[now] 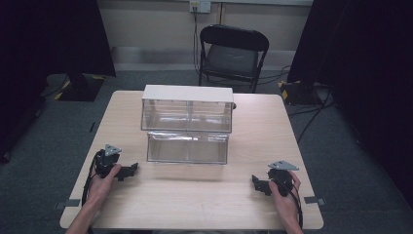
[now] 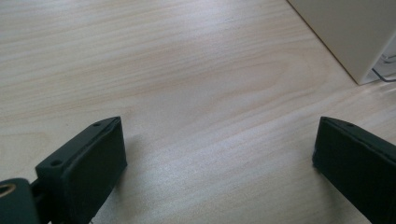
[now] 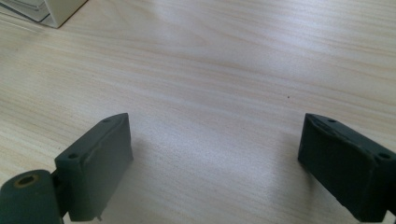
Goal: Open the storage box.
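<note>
A clear plastic drawer unit (image 1: 187, 116) with a white top stands at the middle of the wooden table (image 1: 195, 200). Its lower drawer (image 1: 187, 147) sticks out toward me and looks empty. My left gripper (image 1: 127, 171) rests on the table at the front left, a hand around it, jaws pointing right. In the left gripper view the left gripper (image 2: 218, 128) is open over bare wood, with the unit's white side (image 2: 345, 32) at the top right. My right gripper (image 1: 258, 184) rests at the front right, jaws pointing left. The right gripper (image 3: 215, 121) is open with nothing between its jaws.
A black folding chair (image 1: 233, 53) stands behind the table's far edge. Dark curtains hang at both sides, and cables run over the grey floor at the right. A corner of the drawer unit (image 3: 60, 9) shows at the top left of the right gripper view.
</note>
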Demonstrator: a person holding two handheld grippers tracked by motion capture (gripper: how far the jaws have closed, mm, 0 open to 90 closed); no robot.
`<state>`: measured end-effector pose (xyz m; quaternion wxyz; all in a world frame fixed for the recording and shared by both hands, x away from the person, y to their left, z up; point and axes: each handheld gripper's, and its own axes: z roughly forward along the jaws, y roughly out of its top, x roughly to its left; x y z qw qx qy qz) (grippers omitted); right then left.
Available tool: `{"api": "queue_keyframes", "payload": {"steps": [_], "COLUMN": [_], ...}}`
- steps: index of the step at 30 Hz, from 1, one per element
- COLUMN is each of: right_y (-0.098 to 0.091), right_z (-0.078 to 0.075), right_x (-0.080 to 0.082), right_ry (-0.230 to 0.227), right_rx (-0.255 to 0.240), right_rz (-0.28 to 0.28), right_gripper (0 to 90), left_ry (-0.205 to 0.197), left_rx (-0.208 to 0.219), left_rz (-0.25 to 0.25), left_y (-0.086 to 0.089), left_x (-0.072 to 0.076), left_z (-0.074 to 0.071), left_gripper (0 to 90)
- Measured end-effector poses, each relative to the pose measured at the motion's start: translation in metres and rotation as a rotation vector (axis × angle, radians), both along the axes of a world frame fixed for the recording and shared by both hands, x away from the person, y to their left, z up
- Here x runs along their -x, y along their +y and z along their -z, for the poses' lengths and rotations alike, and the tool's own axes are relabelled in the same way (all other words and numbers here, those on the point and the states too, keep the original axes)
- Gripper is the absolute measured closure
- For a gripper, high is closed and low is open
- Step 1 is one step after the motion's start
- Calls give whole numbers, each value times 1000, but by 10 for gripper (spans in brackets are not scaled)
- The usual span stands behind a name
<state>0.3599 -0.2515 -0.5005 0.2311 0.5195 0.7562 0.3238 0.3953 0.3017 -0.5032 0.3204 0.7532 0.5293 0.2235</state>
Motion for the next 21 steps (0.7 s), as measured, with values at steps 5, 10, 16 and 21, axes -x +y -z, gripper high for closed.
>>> {"api": "queue_keyframes", "payload": {"steps": [5,10,16,21], "right_y": [0,0,0,0], "right_z": [0,0,0,0], "right_x": [0,0,0,0], "right_ry": [0,0,0,0], "right_rx": [0,0,0,0], "right_rz": [0,0,0,0], "right_gripper": [91,91,91,91], "left_ry": [-2,-7,-21,-28], "left_rx": [6,2,-3,14], "left_rz": [-11,-13,-14,-4], "left_y": [-1,0,1,0], "left_x": [1,3,5,9], "left_z": [0,0,-3,-9], "left_gripper": [26,38,171,164]}}
